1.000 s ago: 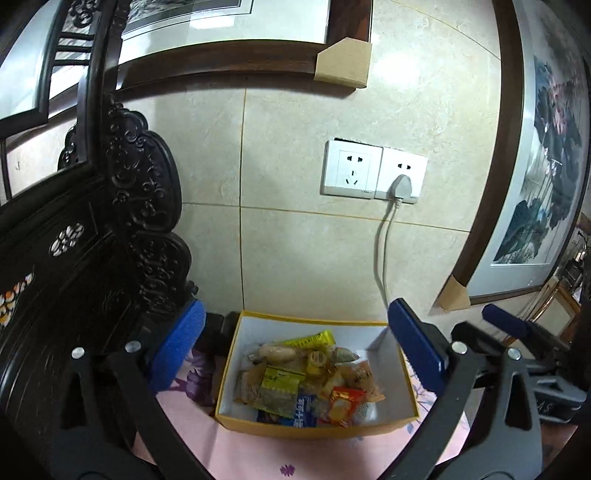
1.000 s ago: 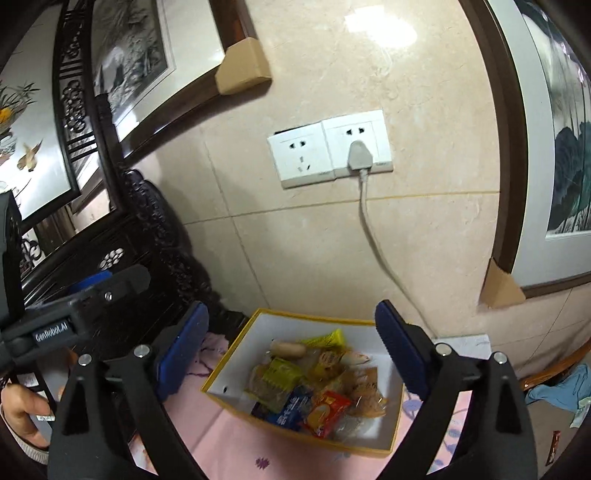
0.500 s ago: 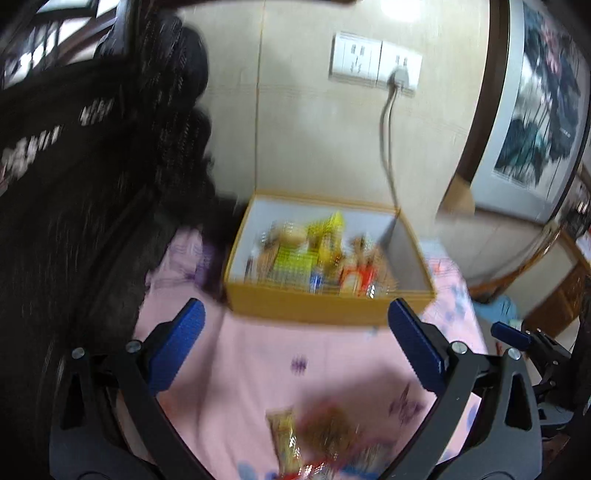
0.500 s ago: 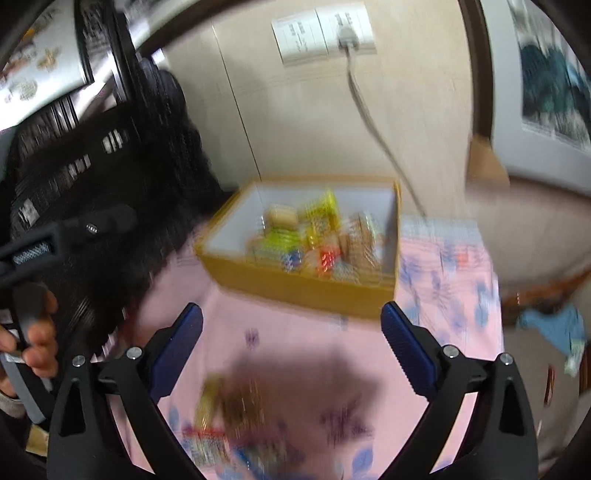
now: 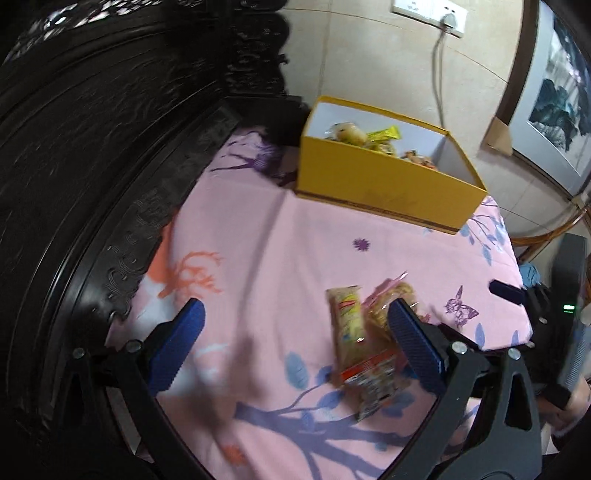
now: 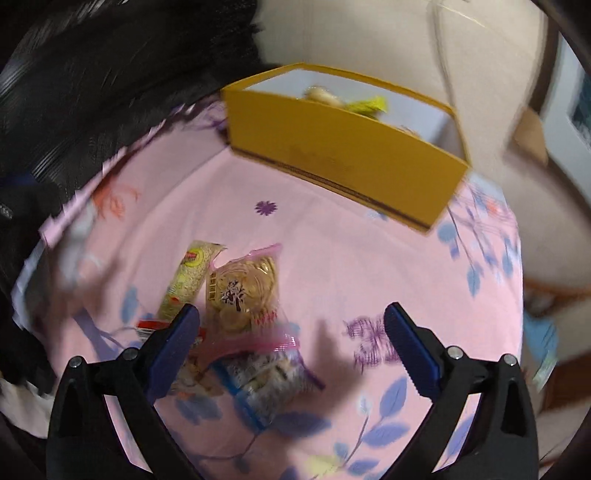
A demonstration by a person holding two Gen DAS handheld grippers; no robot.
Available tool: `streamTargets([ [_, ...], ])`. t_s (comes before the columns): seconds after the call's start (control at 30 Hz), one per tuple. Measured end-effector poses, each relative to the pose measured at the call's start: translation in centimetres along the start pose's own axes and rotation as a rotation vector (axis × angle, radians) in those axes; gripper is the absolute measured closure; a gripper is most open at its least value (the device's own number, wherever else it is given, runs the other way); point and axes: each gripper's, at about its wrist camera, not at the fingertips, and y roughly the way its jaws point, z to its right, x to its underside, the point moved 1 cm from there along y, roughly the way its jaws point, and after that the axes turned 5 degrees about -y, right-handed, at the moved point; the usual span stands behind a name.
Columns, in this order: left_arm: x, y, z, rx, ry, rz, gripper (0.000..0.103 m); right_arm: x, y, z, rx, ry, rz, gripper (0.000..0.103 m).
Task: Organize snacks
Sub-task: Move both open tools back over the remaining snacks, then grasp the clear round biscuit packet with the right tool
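Behind yellow box: wall, plugged cord.

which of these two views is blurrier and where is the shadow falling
Right wrist view is blurrier: yellow box and wall smear, and a gripper shadow darkens the pink cloth. Left wrist view is sharper at the box, soft near the snack packets.

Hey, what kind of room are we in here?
Probably a home living or sitting room: carved dark wooden furniture beside a table with a pink floral cloth, a framed ink painting on the tiled wall, and a wall socket.
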Motion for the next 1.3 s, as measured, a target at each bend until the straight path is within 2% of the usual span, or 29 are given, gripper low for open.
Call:
streamTargets([
  [0.17,0.3,-0.5,-2.3,0.000,-0.071,-0.005,0.002,-1.8,3.6,-1.5,-0.065,-0.102,-0.078,0.003],
  [0.33,0.4,-0.4,-3.4,0.007,-0.103,-0.014,0.002,-2.1,5.7,-2.9,-0.095,-0.177,-0.141,0.003],
  [0.5,0.5,0.1,-3.9,0.002,-0.117,-0.034,0.002,-2.1,7.2,-3.9,-0.065,-0.261,-0.189,0.004],
  [0.57,0.6,0.2,-4.0,0.004,-0.123,-0.038,0.002,-2.0,7.6,-3.9,-0.084,-0.267,-0.208,0.012],
  [0.63,0.5,0.4,-4.0,0.010,-0.129,-0.040,0.002,-1.8,8.0,-3.9,-0.128,-0.266,-0.234,0.030],
  [0.7,0.5,0.7,-3.9,0.012,-0.130,-0.048,0.002,-1.8,8.2,-3.8,-0.141,-0.252,-0.239,0.043],
  [0.73,0.5,0.8,-3.8,0.011,-0.127,-0.053,0.002,-1.8,8.1,-3.5,-0.150,-0.231,-0.234,0.045],
  [0.83,0.6,1.6,-3.2,0.000,-0.098,-0.078,0.002,-1.7,6.9,-1.8,-0.173,-0.101,-0.212,0.045],
  [0.97,0.8,3.2,-1.7,-0.011,-0.047,-0.123,0.002,-1.2,3.5,1.0,-0.194,0.068,-0.129,0.045],
  [1.13,1.1,5.4,0.7,0.000,0.004,-0.160,0.002,0.7,-0.7,2.1,-0.225,0.171,-0.073,0.045],
  [1.3,1.2,9.0,4.0,0.010,0.056,-0.223,0.002,2.2,-2.7,2.2,-0.248,0.235,-0.059,0.045],
])
